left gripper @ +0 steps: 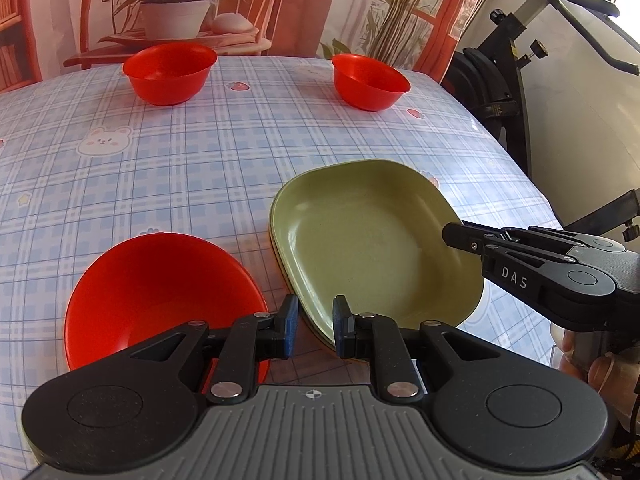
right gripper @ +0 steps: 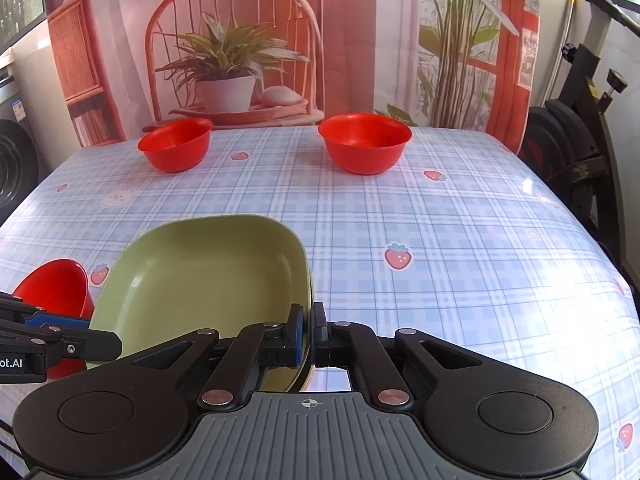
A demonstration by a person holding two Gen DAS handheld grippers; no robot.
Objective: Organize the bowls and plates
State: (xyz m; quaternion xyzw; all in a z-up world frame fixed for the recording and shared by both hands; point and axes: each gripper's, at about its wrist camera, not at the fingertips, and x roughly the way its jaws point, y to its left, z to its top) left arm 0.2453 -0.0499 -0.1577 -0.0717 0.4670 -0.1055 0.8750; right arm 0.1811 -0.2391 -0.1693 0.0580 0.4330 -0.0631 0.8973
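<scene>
A green square plate (left gripper: 372, 236) (right gripper: 208, 280) lies near the table's front edge, with a paler rim showing under its near side. My right gripper (right gripper: 308, 332) (left gripper: 466, 250) is shut on the plate's right rim. My left gripper (left gripper: 316, 328) (right gripper: 102, 334) has narrow jaws astride the plate's near-left rim, one finger inside and one outside. A red bowl (left gripper: 160, 292) (right gripper: 56, 288) sits just left of the plate, beside the left gripper. Two more red bowls stand apart at the far edge: a left one (left gripper: 170, 72) (right gripper: 176, 144) and a right one (left gripper: 370, 82) (right gripper: 366, 142).
The table (left gripper: 200, 168) wears a blue plaid cloth with strawberry prints. A printed backdrop hangs behind its far edge. A black exercise bike (left gripper: 508, 80) (right gripper: 580, 140) stands close to the table's right side. A person's hand (left gripper: 600, 368) holds the right gripper.
</scene>
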